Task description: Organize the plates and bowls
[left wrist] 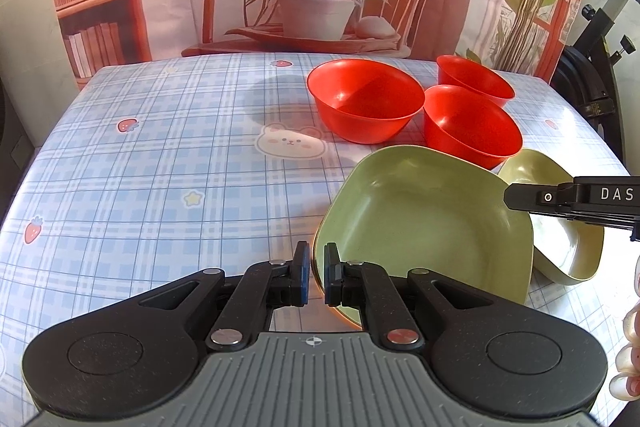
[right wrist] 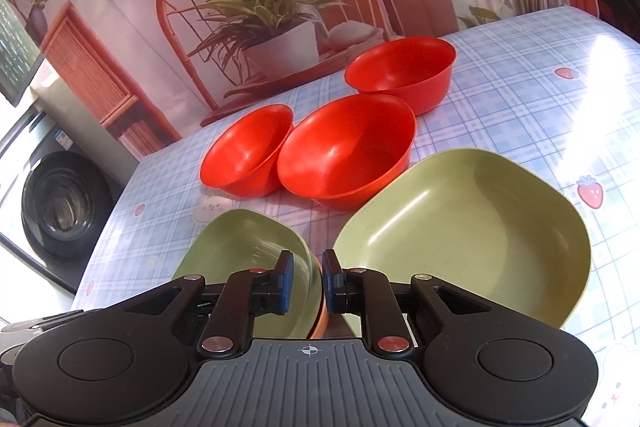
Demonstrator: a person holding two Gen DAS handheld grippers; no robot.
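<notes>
Left wrist view: the left gripper (left wrist: 316, 277) pinches the near rim of a green plate (left wrist: 424, 223), lifted and tilted over the checked tablecloth (left wrist: 160, 155). Just right, the right gripper (left wrist: 510, 195) reaches in over a second green plate (left wrist: 576, 251). From the right wrist, its jaws (right wrist: 308, 281) straddle that plate's rim (right wrist: 240, 251), barely parted; whether they press is unclear. Beyond stand three red bowls (left wrist: 366, 99) close together.

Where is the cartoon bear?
In the left view, the bear is printed on the tablecloth, just left of the leftmost red bowl and beyond the green plate.
</notes>
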